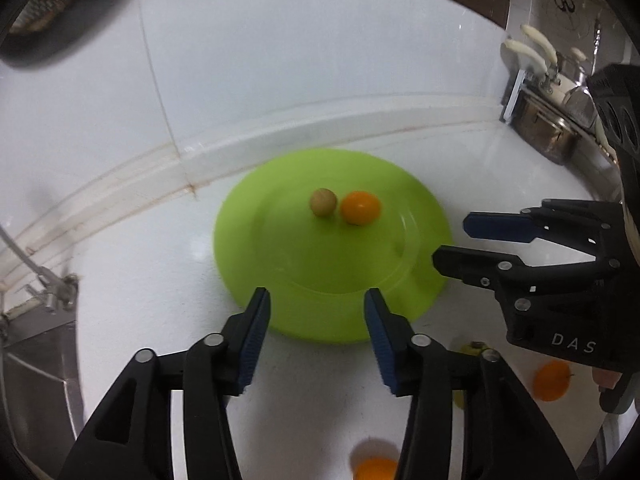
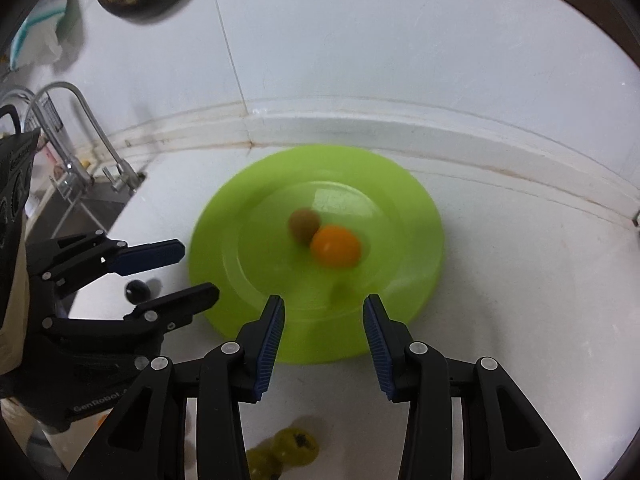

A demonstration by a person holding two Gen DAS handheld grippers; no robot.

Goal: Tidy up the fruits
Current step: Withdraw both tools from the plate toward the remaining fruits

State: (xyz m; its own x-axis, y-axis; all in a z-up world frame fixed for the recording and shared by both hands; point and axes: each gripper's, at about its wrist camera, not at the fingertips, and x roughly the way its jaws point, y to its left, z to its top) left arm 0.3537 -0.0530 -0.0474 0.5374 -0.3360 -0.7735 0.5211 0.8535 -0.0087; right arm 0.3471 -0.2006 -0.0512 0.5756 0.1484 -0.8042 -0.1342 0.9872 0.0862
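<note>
Left wrist: orange fruit (image 1: 360, 207) touching tan fruit (image 1: 323, 202), round.

Both wrist views near, sharing green plate (image 1: 280, 280)

Orange fruit (image 1: 360, 207) touches tan fruit (image 1: 323, 201) on green plate (image 1: 256, 264)

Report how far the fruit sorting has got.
Done: an orange and a small brownish fruit sit on the green plate. In hand: nothing; the left gripper and right gripper are open. Left: two oranges, yellow-green fruit and a dark fruit on the counter.
</note>
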